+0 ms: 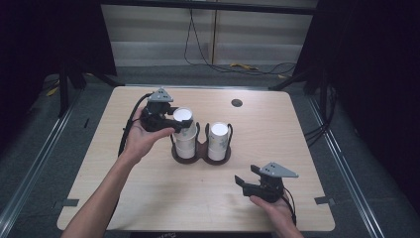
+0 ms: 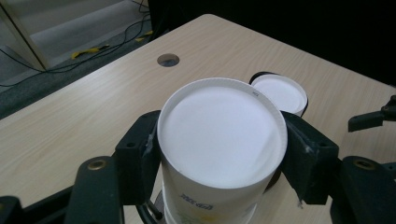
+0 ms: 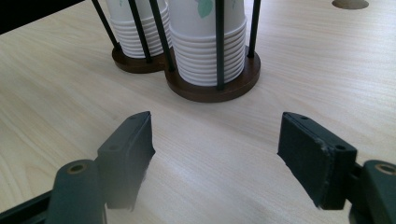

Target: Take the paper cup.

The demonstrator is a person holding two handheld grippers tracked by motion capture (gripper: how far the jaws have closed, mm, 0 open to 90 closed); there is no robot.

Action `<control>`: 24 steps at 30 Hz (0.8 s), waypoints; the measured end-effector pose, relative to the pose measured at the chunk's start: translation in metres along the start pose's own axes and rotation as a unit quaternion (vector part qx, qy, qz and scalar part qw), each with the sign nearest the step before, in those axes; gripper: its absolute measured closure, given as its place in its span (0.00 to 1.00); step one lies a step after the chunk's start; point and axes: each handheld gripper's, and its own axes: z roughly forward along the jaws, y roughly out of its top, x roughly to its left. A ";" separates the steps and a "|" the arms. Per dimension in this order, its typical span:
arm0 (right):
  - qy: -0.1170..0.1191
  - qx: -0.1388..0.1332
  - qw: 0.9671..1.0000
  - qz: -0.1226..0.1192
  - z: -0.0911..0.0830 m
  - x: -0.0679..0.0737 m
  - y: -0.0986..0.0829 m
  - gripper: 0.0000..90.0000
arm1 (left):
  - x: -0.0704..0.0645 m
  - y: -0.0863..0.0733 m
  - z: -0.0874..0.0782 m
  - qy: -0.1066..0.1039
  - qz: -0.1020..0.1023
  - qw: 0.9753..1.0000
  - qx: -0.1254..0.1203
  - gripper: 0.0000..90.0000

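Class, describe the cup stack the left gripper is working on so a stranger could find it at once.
On the wooden table stands a dark two-ring cup holder. The stack fills its left ring. Unlike its neighbour stack, its top cup sits between the left gripper jaws.

A round cable hole (image 1: 236, 103) sits in the far part of the wooden table (image 1: 148, 193) (pale grain), with black cables (image 1: 198, 54) trailing across the floor beyond.

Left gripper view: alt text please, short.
The left gripper has its two black jaws closed around the top cup of an upside-down white paper cup stack. A second stack stands just behind on the light wooden table.
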 end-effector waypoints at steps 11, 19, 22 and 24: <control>0.001 -0.001 1.000 0.000 0.000 0.001 0.000 0.29 | -0.002 0.003 -0.011 0.000 -0.001 1.000 -0.013 0.40; 0.005 -0.001 1.000 -0.002 0.000 0.001 0.000 0.29 | -0.004 0.000 -0.021 -0.019 0.000 1.000 -0.021 0.40; 0.008 -0.005 1.000 -0.001 0.000 0.002 0.001 0.28 | -0.006 -0.002 -0.024 -0.023 -0.002 0.999 -0.023 0.40; 0.011 -0.005 1.000 -0.003 0.000 0.002 0.001 0.28 | -0.009 -0.004 -0.025 -0.027 -0.003 0.999 -0.024 0.40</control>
